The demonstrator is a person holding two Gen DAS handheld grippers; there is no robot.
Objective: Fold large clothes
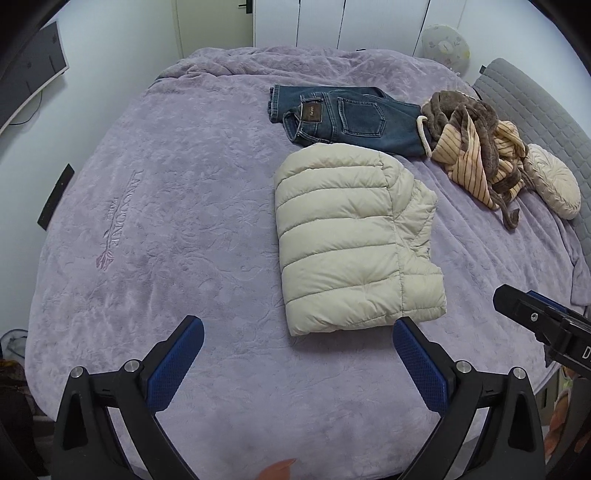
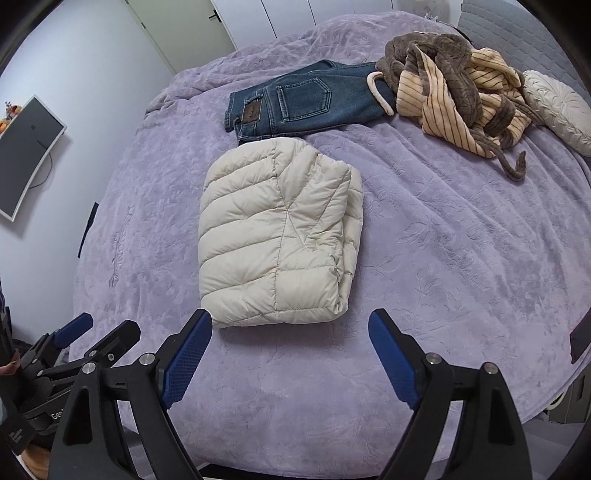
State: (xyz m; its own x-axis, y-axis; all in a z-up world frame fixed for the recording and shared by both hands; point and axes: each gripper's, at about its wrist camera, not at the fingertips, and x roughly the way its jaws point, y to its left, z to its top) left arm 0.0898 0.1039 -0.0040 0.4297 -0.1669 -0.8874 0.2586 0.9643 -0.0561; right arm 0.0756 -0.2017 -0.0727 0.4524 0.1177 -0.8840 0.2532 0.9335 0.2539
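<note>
With the jacket folded on the bed, both my grippers hang empty, jaws apart. Next up, the robe lies heaped far right beside the jeans; my right gripper is nearer than the left gripper.

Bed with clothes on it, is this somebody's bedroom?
Most likely a bedroom: a big bed with a purple blanket, a pillow by a padded headboard, and white closet doors behind it.
</note>
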